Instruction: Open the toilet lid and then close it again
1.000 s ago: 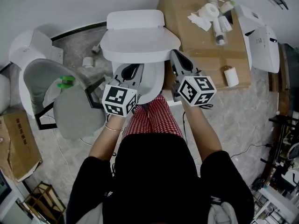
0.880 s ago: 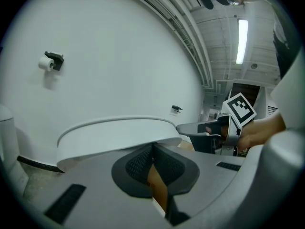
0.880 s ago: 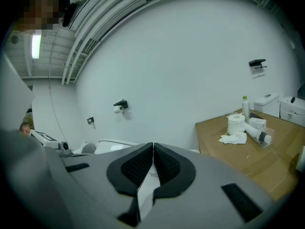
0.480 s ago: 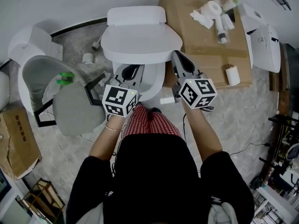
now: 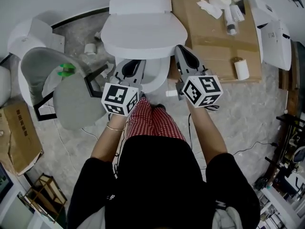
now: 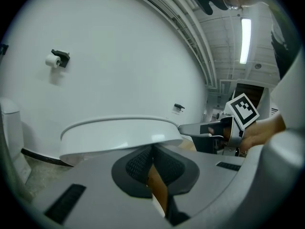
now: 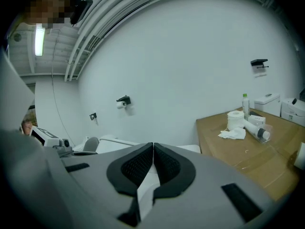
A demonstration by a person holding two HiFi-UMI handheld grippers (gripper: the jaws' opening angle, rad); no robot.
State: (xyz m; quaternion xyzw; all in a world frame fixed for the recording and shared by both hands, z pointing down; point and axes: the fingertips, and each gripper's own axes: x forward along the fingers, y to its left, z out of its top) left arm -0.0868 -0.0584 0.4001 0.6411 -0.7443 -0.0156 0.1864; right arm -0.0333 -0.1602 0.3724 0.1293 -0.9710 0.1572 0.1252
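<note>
Lid of the white toilet stands partly raised, with the bowl showing below its front edge. The left gripper has its jaws pressed together, holding nothing, their tips just under the lid's front left edge. The right gripper has its jaws likewise closed and empty, just beside the lid's front right edge, though whether it touches the lid cannot be told. Right of the lid stands a brown counter carrying paper rolls.
</note>
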